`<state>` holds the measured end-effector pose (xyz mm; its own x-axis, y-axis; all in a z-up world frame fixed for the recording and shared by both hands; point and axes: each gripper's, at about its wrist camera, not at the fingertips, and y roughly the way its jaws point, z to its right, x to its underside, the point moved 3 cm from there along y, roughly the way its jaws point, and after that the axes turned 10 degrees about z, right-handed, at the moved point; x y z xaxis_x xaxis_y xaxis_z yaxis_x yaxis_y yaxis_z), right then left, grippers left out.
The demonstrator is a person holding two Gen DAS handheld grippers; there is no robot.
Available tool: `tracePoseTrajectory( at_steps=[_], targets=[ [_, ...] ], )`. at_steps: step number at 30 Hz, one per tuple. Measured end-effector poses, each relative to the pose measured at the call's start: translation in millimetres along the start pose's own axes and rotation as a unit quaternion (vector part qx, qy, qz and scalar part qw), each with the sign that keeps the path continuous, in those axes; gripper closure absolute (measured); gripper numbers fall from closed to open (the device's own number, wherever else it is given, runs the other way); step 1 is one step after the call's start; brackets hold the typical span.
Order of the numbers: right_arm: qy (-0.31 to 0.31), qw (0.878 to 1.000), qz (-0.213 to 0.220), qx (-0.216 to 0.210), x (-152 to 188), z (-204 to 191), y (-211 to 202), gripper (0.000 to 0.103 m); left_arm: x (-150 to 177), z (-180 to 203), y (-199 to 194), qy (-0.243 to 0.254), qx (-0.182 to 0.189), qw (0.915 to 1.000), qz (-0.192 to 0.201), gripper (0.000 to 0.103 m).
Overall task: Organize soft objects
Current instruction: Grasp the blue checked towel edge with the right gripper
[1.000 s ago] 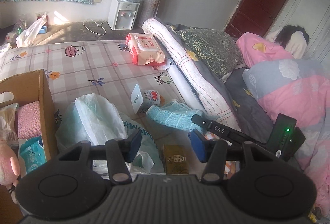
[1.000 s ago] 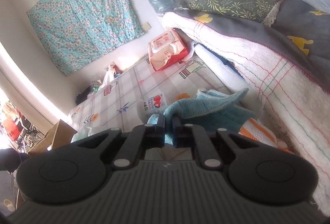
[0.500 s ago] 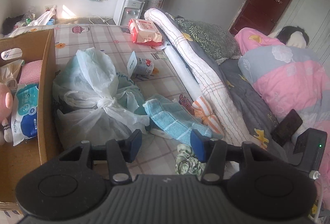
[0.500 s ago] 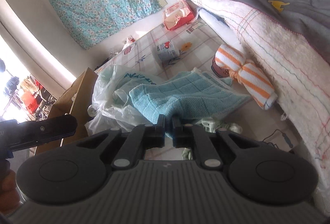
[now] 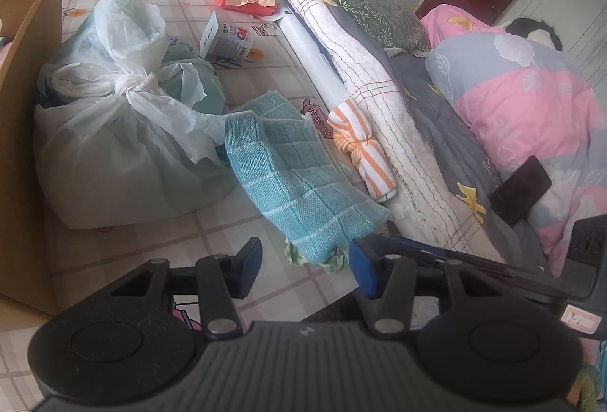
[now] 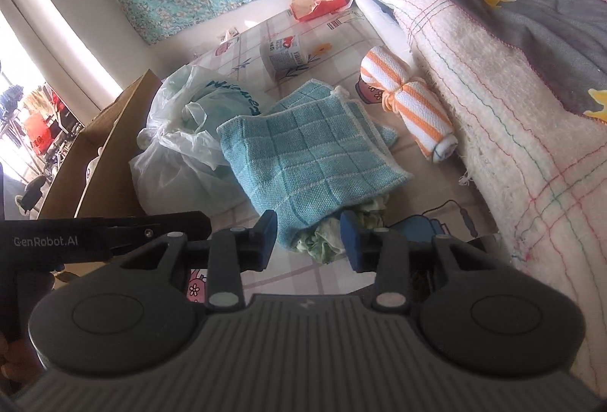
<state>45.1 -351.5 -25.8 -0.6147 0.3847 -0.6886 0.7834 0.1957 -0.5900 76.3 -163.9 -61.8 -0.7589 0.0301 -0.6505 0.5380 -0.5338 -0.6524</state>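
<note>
Loosely draped, the waffle-weave teal towel (image 6: 303,154) lies ungripped before both spread-fingered grippers, left gripper (image 5: 303,269) and right gripper (image 6: 308,239).

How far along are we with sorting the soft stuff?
Early. Both the left gripper and right gripper are open and empty. The teal towel lies on the mat over a green cloth; the striped roll is loose too. All are outside the box.

A dark phone (image 5: 519,190) lies on the grey bedsheet (image 5: 451,146).
</note>
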Motion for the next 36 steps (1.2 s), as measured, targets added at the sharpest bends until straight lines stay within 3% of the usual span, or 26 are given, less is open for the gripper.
tracePoseTrajectory(
  at_steps=[4,7,13,18,23,27,36],
  targets=[
    [-0.030,0.999,0.012,0.016,-26,12,2,0.064,4,8,10,0.035,-0.018,0.9992,0.010,0.052],
    [-0.058,0.998,0.006,0.000,-50,14,18,0.061,8,17,17,0.090,-0.058,0.9938,0.030,0.052],
    [-0.121,0.990,-0.049,-0.046,-82,7,75,0.050,6,14,22,0.086,-0.067,0.9929,0.047,0.052],
    [-0.122,0.984,-0.117,-0.058,-89,19,131,0.049,1,17,31,0.107,-0.085,0.9886,0.063,0.052],
    [-0.161,0.976,-0.139,-0.037,-89,19,160,0.049,3,17,52,0.117,-0.100,0.9871,0.045,0.054],
    [-0.182,0.971,-0.149,-0.040,-88,17,172,0.038,6,11,62,0.113,-0.103,0.9880,0.024,0.055],
    [-0.178,0.967,-0.175,-0.056,-93,16,185,0.032,9,-1,70,0.092,-0.101,0.9906,0.003,0.055]
  ],
)
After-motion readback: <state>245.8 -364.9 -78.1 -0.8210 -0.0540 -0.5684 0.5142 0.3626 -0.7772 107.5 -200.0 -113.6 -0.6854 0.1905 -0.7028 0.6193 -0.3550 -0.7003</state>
